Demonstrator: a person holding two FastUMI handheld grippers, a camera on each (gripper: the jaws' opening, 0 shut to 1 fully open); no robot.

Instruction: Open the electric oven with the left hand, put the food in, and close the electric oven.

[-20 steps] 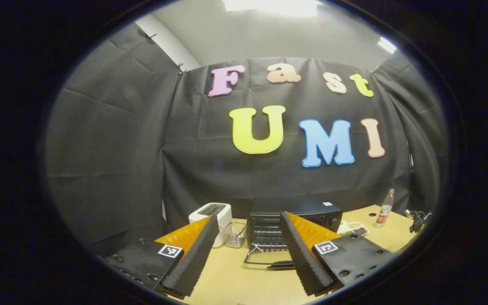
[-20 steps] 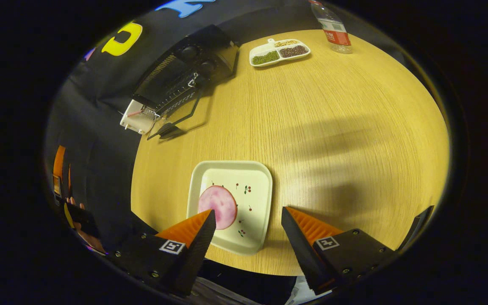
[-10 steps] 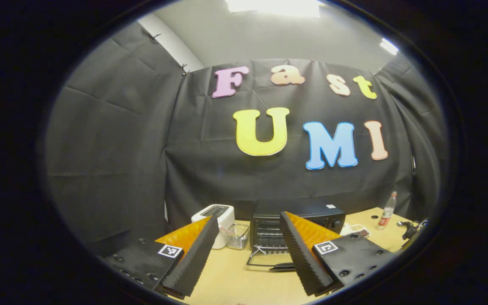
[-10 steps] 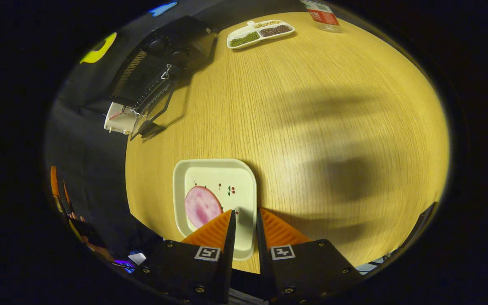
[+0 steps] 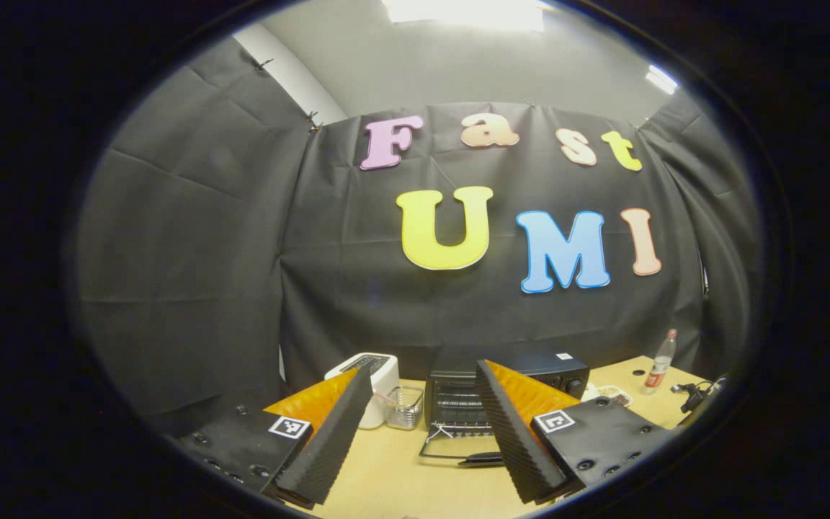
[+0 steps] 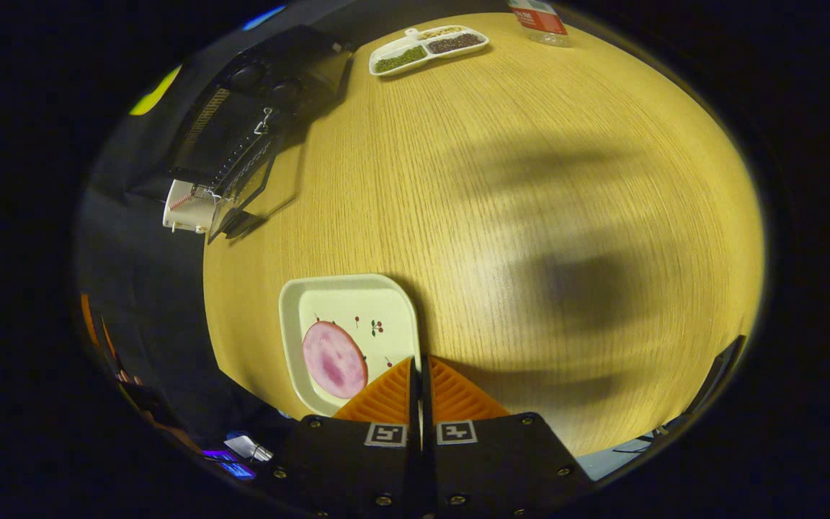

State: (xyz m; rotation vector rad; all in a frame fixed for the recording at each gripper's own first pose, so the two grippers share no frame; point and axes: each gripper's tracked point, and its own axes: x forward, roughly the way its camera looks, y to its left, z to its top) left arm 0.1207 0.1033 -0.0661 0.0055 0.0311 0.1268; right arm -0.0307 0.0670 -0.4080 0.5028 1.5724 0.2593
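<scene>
On the wooden table (image 6: 530, 180), the electric oven (image 5: 505, 378) stands with its door (image 5: 458, 450) dropped flat. Left gripper (image 5: 422, 432) is spread wide, holding nothing, well short of the oven. Right gripper (image 6: 418, 375) is pinched on the plate (image 6: 346, 317) rim; the food slice (image 6: 334, 359) lies on it, far from the oven.

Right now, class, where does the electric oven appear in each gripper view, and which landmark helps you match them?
Left gripper view: electric oven at bottom centre, door lowered.
Right gripper view: electric oven at upper left, door lowered.
Shared landmark: the bottle beyond the oven's knob side.
</scene>
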